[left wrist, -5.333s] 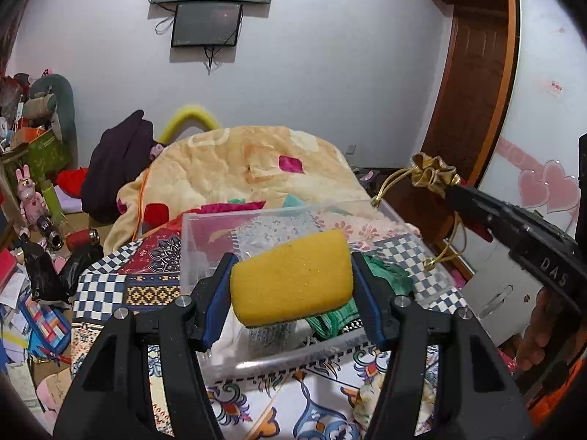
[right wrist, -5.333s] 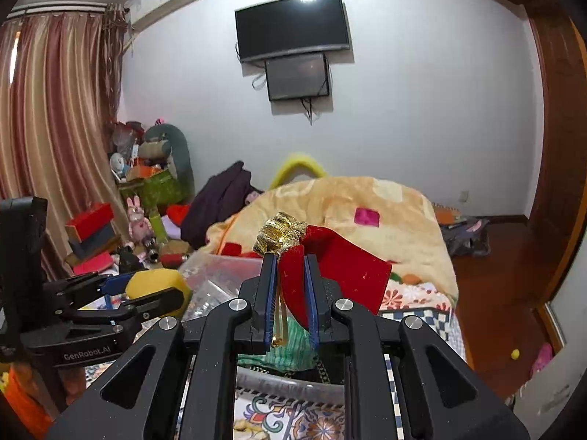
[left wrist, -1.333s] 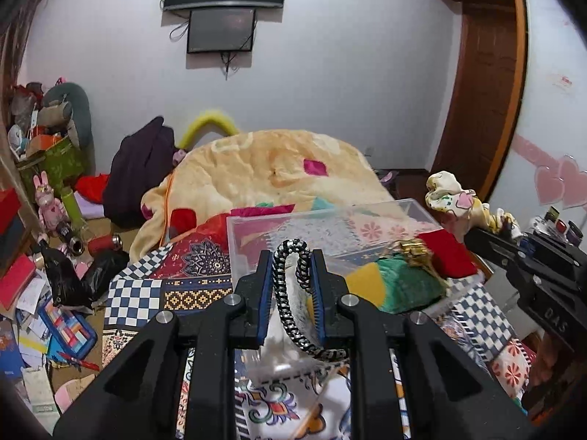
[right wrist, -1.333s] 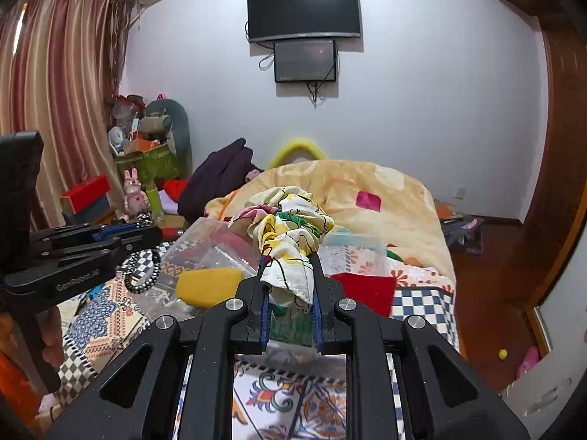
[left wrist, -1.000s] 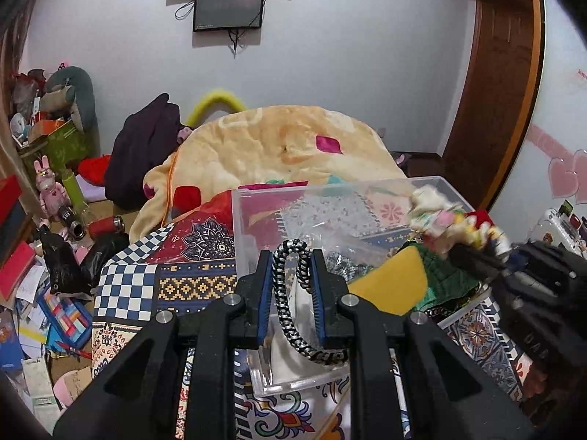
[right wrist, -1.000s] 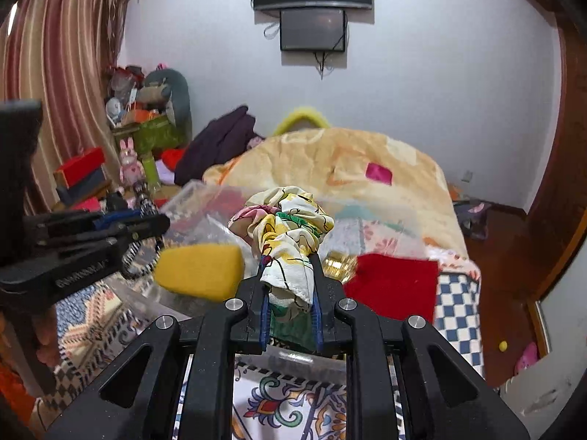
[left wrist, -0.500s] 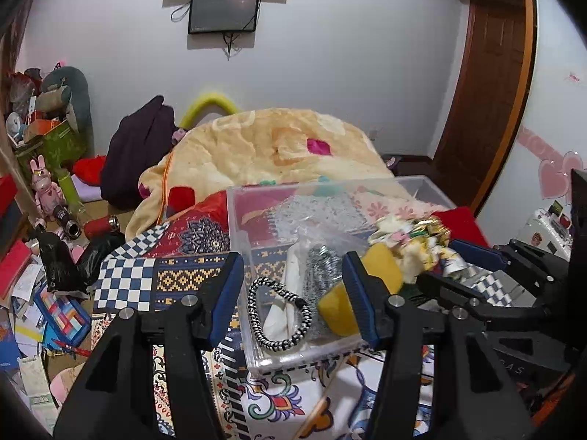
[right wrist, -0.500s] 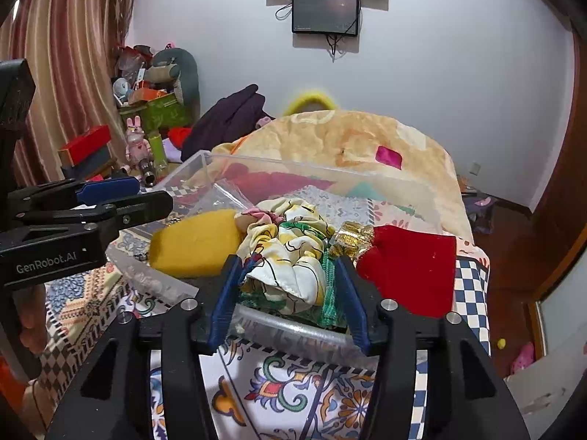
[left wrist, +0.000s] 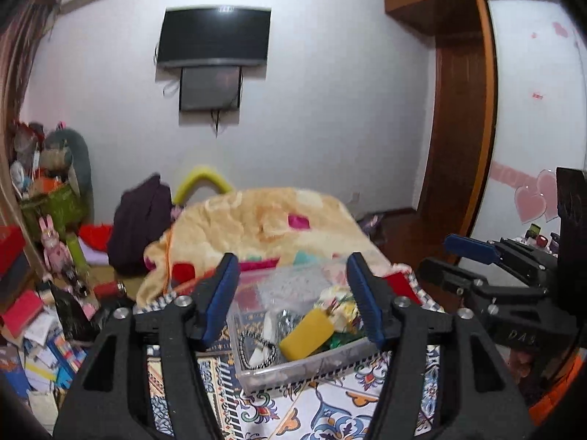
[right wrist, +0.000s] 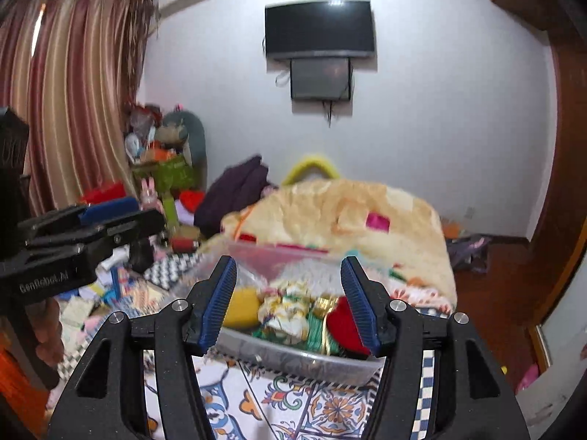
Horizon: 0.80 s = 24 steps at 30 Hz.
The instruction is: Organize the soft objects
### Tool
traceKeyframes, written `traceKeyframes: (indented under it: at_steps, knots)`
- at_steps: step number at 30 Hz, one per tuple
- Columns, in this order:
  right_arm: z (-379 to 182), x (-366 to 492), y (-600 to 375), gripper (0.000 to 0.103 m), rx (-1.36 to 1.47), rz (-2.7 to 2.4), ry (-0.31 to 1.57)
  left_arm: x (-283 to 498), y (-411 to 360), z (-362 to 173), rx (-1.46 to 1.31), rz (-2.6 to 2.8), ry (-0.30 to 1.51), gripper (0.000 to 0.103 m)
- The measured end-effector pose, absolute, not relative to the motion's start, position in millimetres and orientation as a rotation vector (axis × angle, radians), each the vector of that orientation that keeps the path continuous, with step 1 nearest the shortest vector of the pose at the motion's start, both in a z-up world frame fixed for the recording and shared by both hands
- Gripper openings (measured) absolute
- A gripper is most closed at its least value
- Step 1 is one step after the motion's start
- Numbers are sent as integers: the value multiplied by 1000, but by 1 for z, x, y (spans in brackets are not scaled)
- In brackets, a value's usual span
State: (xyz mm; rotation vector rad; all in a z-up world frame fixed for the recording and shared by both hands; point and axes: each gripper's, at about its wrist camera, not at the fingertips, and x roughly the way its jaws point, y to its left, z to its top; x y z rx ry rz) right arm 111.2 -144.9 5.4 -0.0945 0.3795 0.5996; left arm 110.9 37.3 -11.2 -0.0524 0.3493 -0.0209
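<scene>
A clear plastic bin (left wrist: 293,374) stands on the patterned bedcover and also shows in the right wrist view (right wrist: 301,361). In it lie a yellow sponge (left wrist: 306,339), a black-and-white braided band (left wrist: 256,348), a floral cloth scrunchie (right wrist: 288,311), a red cloth (right wrist: 345,326) with a gold tie, and green fabric. My left gripper (left wrist: 291,293) is open and empty, raised above and in front of the bin. My right gripper (right wrist: 288,297) is open and empty, also raised before the bin.
A peach blanket (left wrist: 264,223) is heaped on the bed behind the bin. Clutter of books, toys and boxes (left wrist: 40,293) fills the floor at the left. A wooden door and wardrobe (left wrist: 458,146) stand at the right. A TV (right wrist: 319,29) hangs on the wall.
Both grippers have pulled back and up from the bin, jaws open. The braided band and the floral scrunchie, let go just before, now lie in the bin.
</scene>
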Motion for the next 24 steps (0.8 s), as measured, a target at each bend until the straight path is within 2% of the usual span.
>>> traceKeyframes:
  at_steps: [2,4,6,8,10,12,17,20,24]
  knots:
    - [16,103,-150,59,-77,596,343,99,33,-2,-46,-21,311,67]
    - [23,95,-155,68,-61,592,307,90,31,5,-47,-29,284,70]
    - [29,88,-159,69,-51,593,279,81,29,11,-48,-34,259,73]
    - [32,81,-162,70,-45,594,257,74,26,16,-44,-32,233,78]
    - [33,76,-165,78,-39,592,241,66,25,21,-46,-29,210,88]
    - [34,71,-167,83,-27,590,223,59,23,24,-51,-32,188,91]
    - [31,67,-170,85,-26,586,207,51,21,26,-53,-26,172,98]
    - [29,65,-170,101,-21,570,193,49,22,25,-65,-29,172,101]
    - [29,63,-172,103,-15,558,183,49,23,22,-75,-27,179,102]
